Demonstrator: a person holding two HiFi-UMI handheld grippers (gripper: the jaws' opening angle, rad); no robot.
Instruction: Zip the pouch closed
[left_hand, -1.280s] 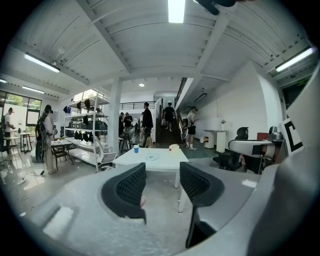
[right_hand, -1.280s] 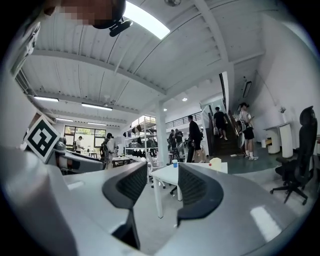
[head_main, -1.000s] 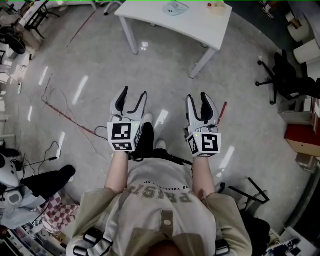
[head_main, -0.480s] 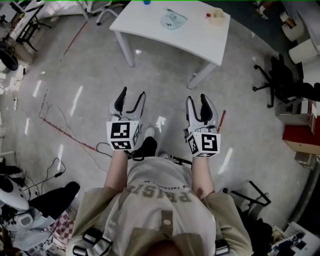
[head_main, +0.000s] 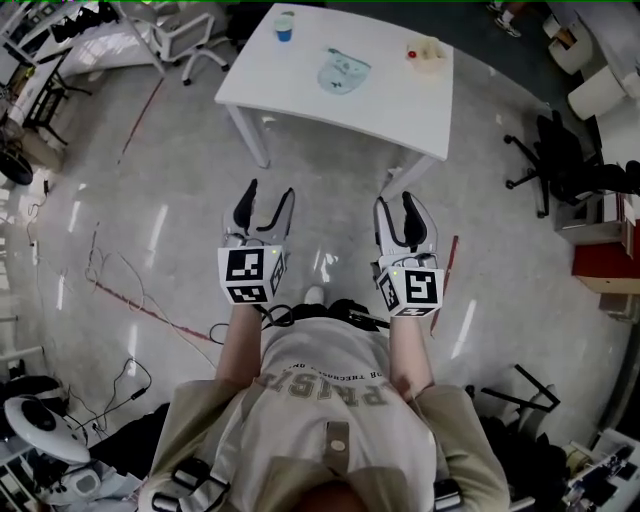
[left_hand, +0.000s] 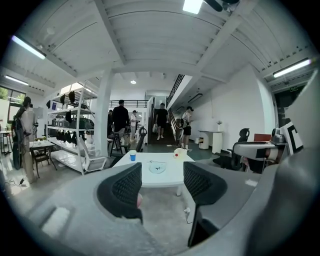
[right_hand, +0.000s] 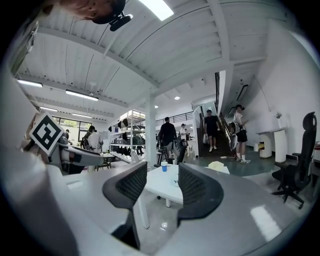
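Change since earlier: the white table (head_main: 400, 100) has come further into the head view and now lies nearer, ahead of both sets of jaws; the blue cup (head_main: 285, 27) is newly in full sight. The person seems to be walking up to it.
Head view: the left gripper (head_main: 264, 195) and right gripper (head_main: 404, 200) are held side by side at waist height over the floor, jaws pointing at the table. The pouch (head_main: 343, 72), pale and see-through, lies flat on the tabletop, well ahead of both and between their lines of aim. A small container (head_main: 428, 50) sits further right.
Left gripper view: jaws apart with nothing between them; the pouch (left_hand: 158, 167) shows through the gap, far off.
Right gripper view: jaws parted and empty; the table edge and cup (right_hand: 164, 165) show in the gap, the pouch mostly behind the right-hand jaw.
Task meaning: I judge this is still the approach. The zipper is untouched and too small to read.
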